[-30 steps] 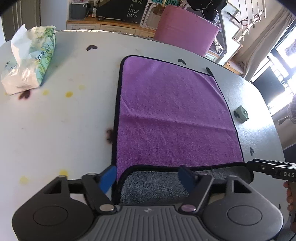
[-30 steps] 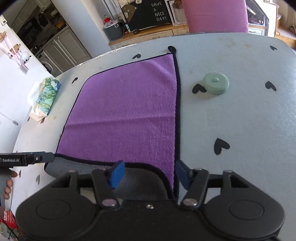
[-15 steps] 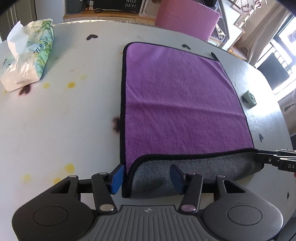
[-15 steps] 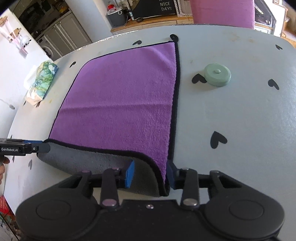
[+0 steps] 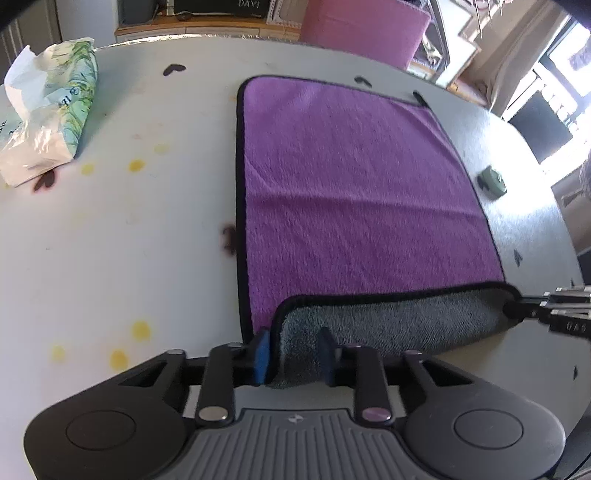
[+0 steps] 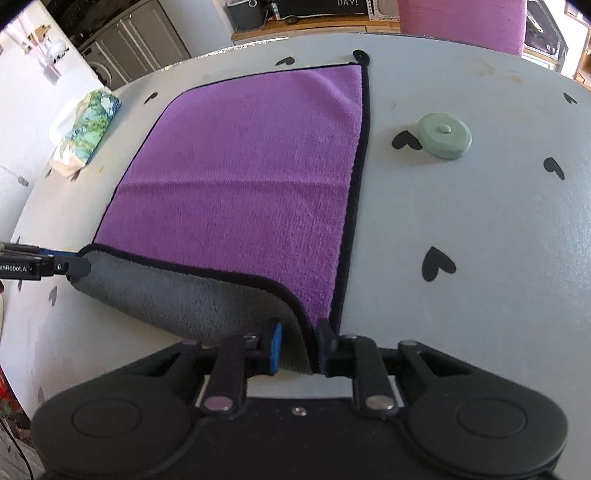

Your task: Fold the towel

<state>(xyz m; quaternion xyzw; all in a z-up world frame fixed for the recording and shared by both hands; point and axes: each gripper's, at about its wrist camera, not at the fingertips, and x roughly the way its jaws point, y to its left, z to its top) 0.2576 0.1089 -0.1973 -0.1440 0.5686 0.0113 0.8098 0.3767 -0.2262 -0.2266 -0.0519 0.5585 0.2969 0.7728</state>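
Note:
A purple towel (image 5: 354,192) with a black hem and grey underside lies flat on the white table (image 5: 110,236); it also shows in the right wrist view (image 6: 251,177). Its near edge is lifted and curled over, grey side up. My left gripper (image 5: 293,349) is shut on the near left corner. My right gripper (image 6: 299,345) is shut on the near right corner. Each gripper's tip shows at the edge of the other's view, at the lifted edge's far end.
A tissue pack (image 5: 48,129) lies at the table's far left. A round green disc (image 6: 445,136) sits right of the towel. A pink chair (image 5: 365,33) stands behind the table. Black heart stickers (image 6: 437,264) dot the tabletop.
Both grippers closed on the towel's near corners and lifted the near edge, carrying it forward over the purple face. More of the grey underside now shows.

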